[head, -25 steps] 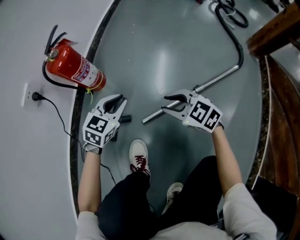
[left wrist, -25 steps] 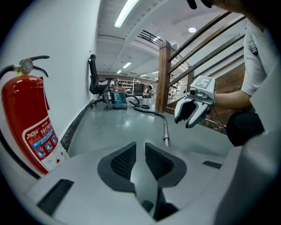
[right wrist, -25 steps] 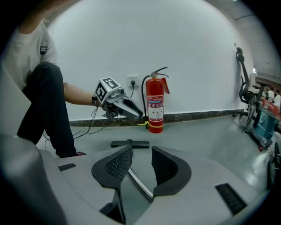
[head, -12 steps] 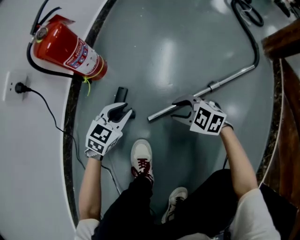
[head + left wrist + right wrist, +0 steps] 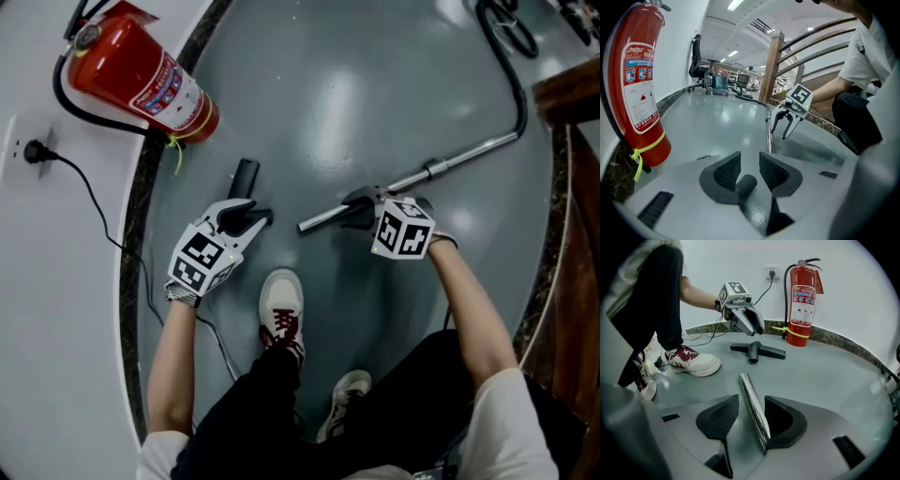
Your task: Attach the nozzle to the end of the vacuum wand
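A black T-shaped nozzle (image 5: 247, 175) (image 5: 757, 351) lies on the grey floor beside the fire extinguisher. My left gripper (image 5: 246, 217) (image 5: 749, 161) is low over it. Its jaws have just been opening, and the nozzle's round neck (image 5: 745, 184) lies between the pads without being pressed. The chrome vacuum wand (image 5: 459, 155) (image 5: 769, 136) lies slanted on the floor, its free end (image 5: 305, 226) pointing at the nozzle. My right gripper (image 5: 352, 211) (image 5: 751, 404) straddles the wand (image 5: 753, 408) near that end. Its jaws have also just been opening and stand wide, not clamped.
A red fire extinguisher (image 5: 141, 80) (image 5: 802, 305) stands against the white wall, with a plugged-in cable (image 5: 103, 220) beside it. The person's shoe (image 5: 281, 300) (image 5: 693, 362) is close behind the grippers. The wand's black hose (image 5: 511, 56) runs to the upper right, past a wooden railing (image 5: 567, 94).
Both grippers have come down to the floor, the left onto the nozzle and the right onto the wand's end. Both sets of jaws have widened.
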Demonstrator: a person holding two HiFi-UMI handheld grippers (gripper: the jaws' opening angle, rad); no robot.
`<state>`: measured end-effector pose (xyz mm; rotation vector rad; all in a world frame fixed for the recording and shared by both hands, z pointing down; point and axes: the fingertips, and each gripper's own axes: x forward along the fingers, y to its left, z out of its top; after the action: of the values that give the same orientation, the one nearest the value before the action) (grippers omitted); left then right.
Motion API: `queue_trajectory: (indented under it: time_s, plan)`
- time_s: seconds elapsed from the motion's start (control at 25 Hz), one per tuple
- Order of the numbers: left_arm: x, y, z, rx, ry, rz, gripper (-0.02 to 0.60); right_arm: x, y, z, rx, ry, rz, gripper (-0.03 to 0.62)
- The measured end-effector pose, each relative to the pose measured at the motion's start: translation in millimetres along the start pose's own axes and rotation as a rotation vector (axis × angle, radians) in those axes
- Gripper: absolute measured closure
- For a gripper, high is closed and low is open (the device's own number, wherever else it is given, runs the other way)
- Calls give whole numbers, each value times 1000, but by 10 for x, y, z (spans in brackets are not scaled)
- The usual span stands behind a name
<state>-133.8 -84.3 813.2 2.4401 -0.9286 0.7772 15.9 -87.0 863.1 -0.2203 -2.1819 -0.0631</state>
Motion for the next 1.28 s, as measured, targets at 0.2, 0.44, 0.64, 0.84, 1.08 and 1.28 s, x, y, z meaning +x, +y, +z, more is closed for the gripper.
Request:
queue_trajectory:
  time_s: [0.2, 0.44, 0.64, 0.84, 1.08, 1.28]
  plan:
    - [25, 31, -109, 8, 42, -24, 445, 139, -54, -87, -97, 90, 20, 424]
    - [48, 101, -222, 58, 101, -27, 431, 292, -68, -132, -137, 138, 56, 424]
    - [89, 74, -377, 107, 180, -60, 406, 396, -40, -236, -173, 198, 91, 424]
    - [84, 125, -501, 70, 205, -57, 393, 474, -41, -257, -176, 215, 113, 424]
    - [33, 225, -578, 51, 216, -27, 392, 590, -49, -310, -283, 274, 118, 424]
    - [23, 230, -662, 48, 234, -29, 390, 607, -41, -309, -298, 268, 129, 425]
